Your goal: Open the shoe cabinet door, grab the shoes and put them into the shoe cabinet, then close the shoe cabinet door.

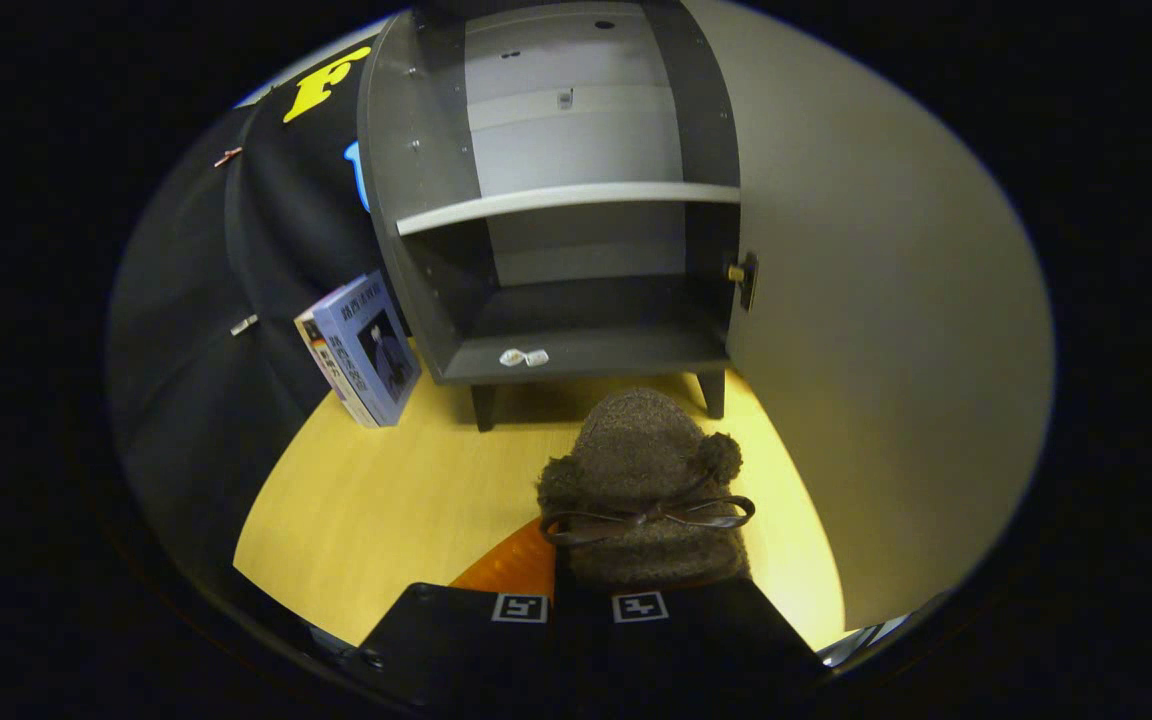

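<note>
A brown fuzzy shoe (641,470) with two pom-poms, a thin ribbon bow and an orange sole sticks out just ahead of my fingers, lifted above the wooden floor. My gripper (581,603) is shut on its heel end, the fingers close together. Beyond the shoe stands the dark grey shoe cabinet (416,200) on short legs. It has a white middle shelf (566,200) and a bare bottom compartment (586,320). Its pale door (886,350) is swung wide open to the right, and a brass knob (739,273) shows at the door's edge.
Two books (361,350) lean against the cabinet's left side on the yellow wooden floor (386,510). Small white fittings (524,357) lie on the front lip of the bottom shelf. Black cloth hangs at the left.
</note>
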A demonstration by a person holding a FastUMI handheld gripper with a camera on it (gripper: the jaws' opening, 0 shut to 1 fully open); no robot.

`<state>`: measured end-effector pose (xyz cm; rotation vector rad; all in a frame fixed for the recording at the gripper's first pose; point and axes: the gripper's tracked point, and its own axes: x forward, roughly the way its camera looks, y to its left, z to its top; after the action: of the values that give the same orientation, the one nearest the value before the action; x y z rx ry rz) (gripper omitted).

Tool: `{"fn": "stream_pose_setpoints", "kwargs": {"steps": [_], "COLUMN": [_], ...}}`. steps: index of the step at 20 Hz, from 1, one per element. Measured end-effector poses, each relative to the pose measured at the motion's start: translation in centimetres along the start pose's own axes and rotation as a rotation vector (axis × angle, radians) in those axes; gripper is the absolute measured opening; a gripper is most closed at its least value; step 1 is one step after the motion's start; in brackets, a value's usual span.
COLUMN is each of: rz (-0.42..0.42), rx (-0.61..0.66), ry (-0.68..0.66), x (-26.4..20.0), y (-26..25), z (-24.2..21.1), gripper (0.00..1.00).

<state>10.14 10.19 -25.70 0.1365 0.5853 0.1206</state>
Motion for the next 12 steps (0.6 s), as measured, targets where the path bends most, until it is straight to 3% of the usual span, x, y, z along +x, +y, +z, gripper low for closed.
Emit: {"fn": "stream_pose_setpoints", "kwargs": {"steps": [3,12], "rz": [-0.016,0.036], "rx": [0.002,-0.011], "ry": [0.035,-0.123], "x": [-1.7,-1.2], "y": [-0.1,2.4], "z": [3.2,19.3], "gripper": [0.09,0.09]}}
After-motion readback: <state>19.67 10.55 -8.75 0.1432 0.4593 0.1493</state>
